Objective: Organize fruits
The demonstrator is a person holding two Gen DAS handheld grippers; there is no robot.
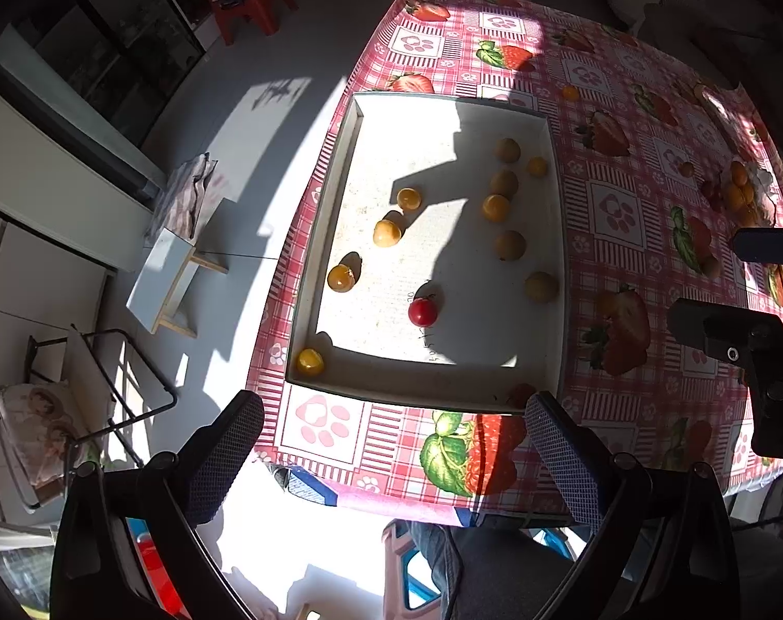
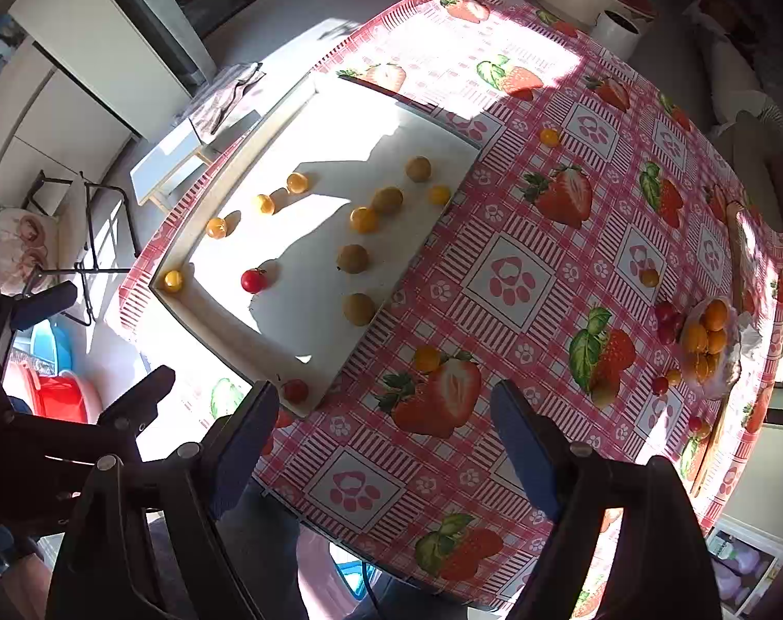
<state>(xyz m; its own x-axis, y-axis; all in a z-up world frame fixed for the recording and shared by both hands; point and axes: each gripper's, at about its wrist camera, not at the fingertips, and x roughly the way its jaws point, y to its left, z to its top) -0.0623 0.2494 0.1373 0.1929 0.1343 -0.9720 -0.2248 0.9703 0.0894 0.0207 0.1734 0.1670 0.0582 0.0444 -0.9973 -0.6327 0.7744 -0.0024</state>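
A shallow white tray (image 1: 350,155) (image 2: 288,119) lies on the strawberry tablecloth. It holds several yellow fruits (image 1: 496,206) (image 2: 363,219) and one red tomato (image 1: 422,311) (image 2: 254,280). Another red tomato (image 2: 295,390) sits by the tray's near corner. Loose fruits lie on the cloth: a yellow one (image 2: 427,358), one at the far side (image 2: 550,137), one at right (image 2: 649,277). A plate of orange fruits (image 2: 709,336) (image 1: 740,186) stands at the right. My left gripper (image 1: 394,444) is open and empty before the tray's near edge. My right gripper (image 2: 383,436) is open and empty above the cloth.
The table edge runs close below both grippers, with floor to the left. A small white stool (image 1: 169,279), a red stool (image 1: 246,0) and a wire rack (image 1: 107,392) stand on the floor. Red tomatoes (image 2: 665,318) lie beside the plate.
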